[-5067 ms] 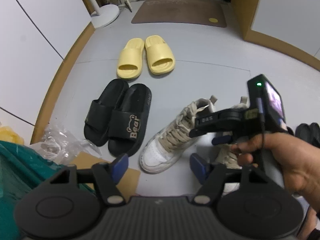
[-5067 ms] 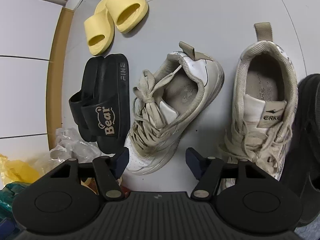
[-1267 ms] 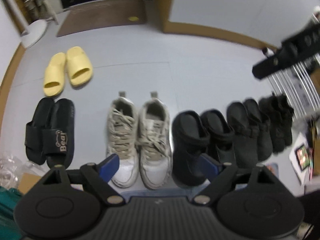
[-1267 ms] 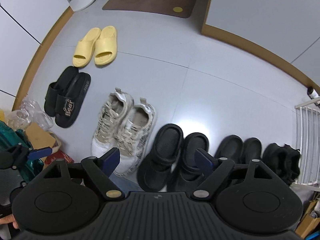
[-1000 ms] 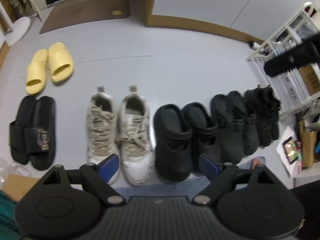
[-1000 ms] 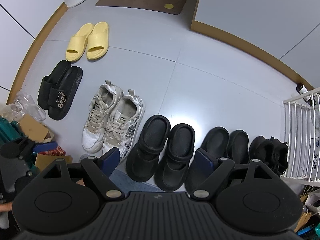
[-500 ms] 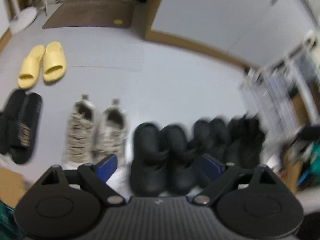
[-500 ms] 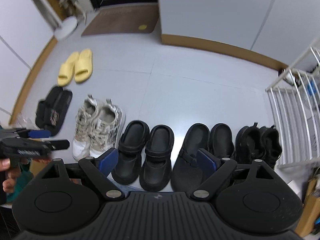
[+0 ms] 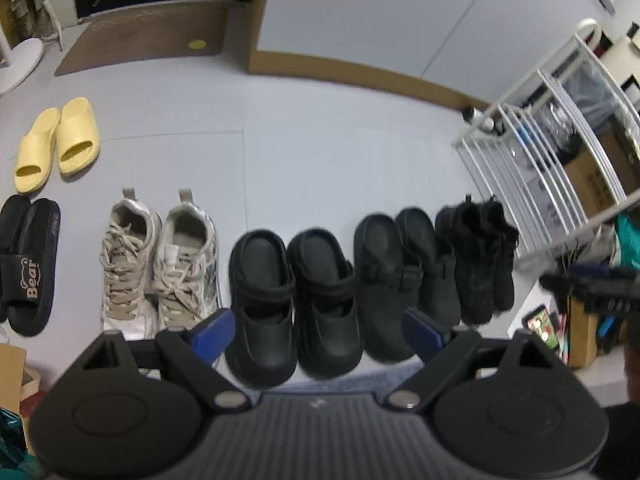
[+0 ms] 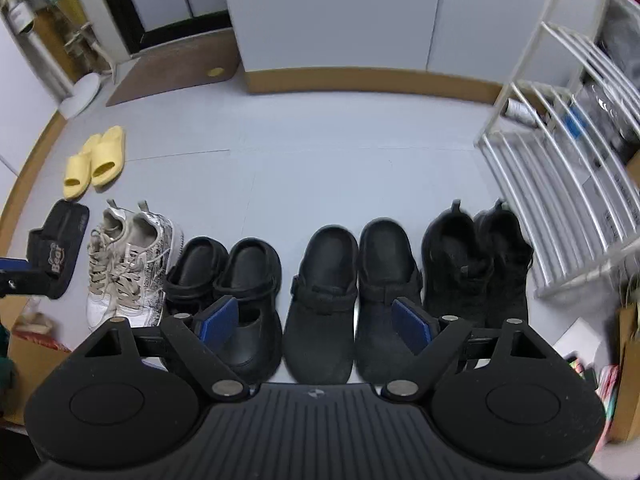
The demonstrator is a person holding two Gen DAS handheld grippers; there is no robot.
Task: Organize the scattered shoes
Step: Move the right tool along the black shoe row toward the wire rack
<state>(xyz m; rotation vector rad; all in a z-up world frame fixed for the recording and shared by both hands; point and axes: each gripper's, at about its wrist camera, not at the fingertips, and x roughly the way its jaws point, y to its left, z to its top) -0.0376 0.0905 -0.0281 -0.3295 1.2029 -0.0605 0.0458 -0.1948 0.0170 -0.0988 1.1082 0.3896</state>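
Several pairs of shoes stand in one row on the grey floor: black "Bear" slides [image 9: 28, 264], beige sneakers [image 9: 160, 256], black clogs [image 9: 292, 300], black mules [image 9: 404, 272] and black sneakers [image 9: 480, 256]. Yellow slides [image 9: 56, 144] sit behind the row at the left. My left gripper [image 9: 318, 330] hovers open and empty above the clogs. My right gripper [image 10: 315, 320] hovers open and empty above the mules [image 10: 352, 292]. Each gripper shows at the edge of the other's view: the right gripper [image 9: 592, 284], the left gripper [image 10: 20, 276].
A white wire rack [image 10: 560, 160] stands right of the row, with boxes and bags beside it. A brown doormat [image 9: 140, 36] lies by the door at the back left, near a white fan base [image 10: 80, 94]. Cardboard and clutter [image 10: 28, 344] lie at the near left.
The beige sneakers, askew five seconds ago, now stand paired in the row. Both grippers have drawn back and swung right along the row. No shoe has moved in the last second.
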